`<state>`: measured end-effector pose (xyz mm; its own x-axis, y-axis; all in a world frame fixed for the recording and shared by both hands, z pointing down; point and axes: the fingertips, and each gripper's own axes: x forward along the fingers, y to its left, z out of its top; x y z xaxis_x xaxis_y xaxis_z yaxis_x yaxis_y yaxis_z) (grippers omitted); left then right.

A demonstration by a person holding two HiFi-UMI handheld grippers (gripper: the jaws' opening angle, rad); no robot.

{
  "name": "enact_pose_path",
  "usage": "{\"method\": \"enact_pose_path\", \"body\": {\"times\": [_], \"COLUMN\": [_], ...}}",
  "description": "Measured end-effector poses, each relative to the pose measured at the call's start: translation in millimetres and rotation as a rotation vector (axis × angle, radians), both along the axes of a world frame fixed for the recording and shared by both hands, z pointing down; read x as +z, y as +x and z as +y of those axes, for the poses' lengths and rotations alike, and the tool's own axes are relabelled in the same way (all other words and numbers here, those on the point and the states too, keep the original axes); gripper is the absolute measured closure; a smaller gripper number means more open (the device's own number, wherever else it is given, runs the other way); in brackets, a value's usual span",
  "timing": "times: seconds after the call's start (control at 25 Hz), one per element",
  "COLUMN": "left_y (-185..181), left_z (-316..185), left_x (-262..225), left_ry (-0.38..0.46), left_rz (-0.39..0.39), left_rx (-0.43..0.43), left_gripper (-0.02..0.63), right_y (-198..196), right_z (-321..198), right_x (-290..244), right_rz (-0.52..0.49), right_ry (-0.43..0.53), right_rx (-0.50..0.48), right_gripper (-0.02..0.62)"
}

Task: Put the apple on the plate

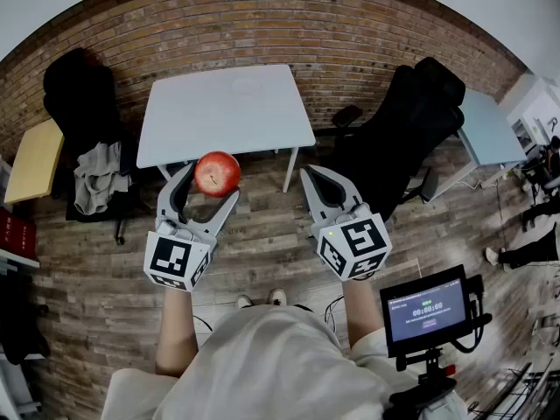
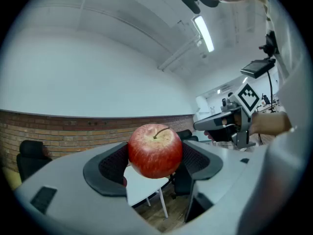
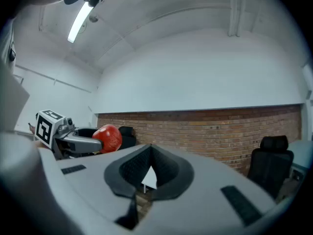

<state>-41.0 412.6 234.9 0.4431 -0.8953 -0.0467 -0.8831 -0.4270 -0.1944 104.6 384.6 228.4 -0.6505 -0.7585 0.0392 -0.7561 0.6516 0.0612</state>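
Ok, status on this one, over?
Left gripper shut on apple. Right gripper shut, empty. Apple in the air, short of white table; plate there barely discernible. Nothing in the way.

red apple (image 1: 217, 172), white table (image 1: 201, 116), red-brick wall (image 1: 262, 24)

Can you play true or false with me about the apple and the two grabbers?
1. The left gripper holds a red apple. True.
2. The right gripper holds something too. False: its jaws are together with nothing between them.
3. The apple lies on the table. False: it is up in the air between the left gripper's jaws, short of the table.
4. The table is white. True.
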Motion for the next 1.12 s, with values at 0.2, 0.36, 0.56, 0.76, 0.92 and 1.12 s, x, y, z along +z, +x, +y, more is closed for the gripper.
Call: {"method": "enact_pose_path", "body": {"times": [0.2, 0.36, 0.56, 0.76, 0.92, 1.12], "left_y": [7.2, 16.9, 34.7, 76.9, 112.7, 143.2], "left_z": [-1.8, -7.9, -25.1, -42.0, -47.2, -47.5], "left_x": [-0.4, 2.8, 6.3, 10.8, 12.8, 11.4], "left_ry": [0.003, 0.0, -0.009, -0.029, -0.038, -0.053], "left_rz": [0.007, 0.012, 0.016, 0.029, 0.037, 0.033], "left_rx": [0.01, 0.028, 0.076, 0.167, 0.247, 0.292], "left_gripper": [0.252, 0.252, 0.252, 0.252, 0.252, 0.252], "right_y": [1.0, 2.9, 20.0, 58.7, 88.5, 117.9], "right_z": [2.9, 2.2, -8.9, -15.4, -11.4, -5.8], "right_x": [-1.8, -0.9, 3.5, 8.4, 11.8, 14.6], "right_rz": [-0.042, -0.037, -0.035, -0.028, -0.023, -0.025], "right_ry": [-0.006, 0.003, -0.009, -0.028, -0.044, -0.073], "right_rx": [-0.029, -0.029, 0.03, 0.122, 0.194, 0.24], "right_gripper": [0.592, 0.592, 0.592, 0.592, 0.592, 0.592]}}
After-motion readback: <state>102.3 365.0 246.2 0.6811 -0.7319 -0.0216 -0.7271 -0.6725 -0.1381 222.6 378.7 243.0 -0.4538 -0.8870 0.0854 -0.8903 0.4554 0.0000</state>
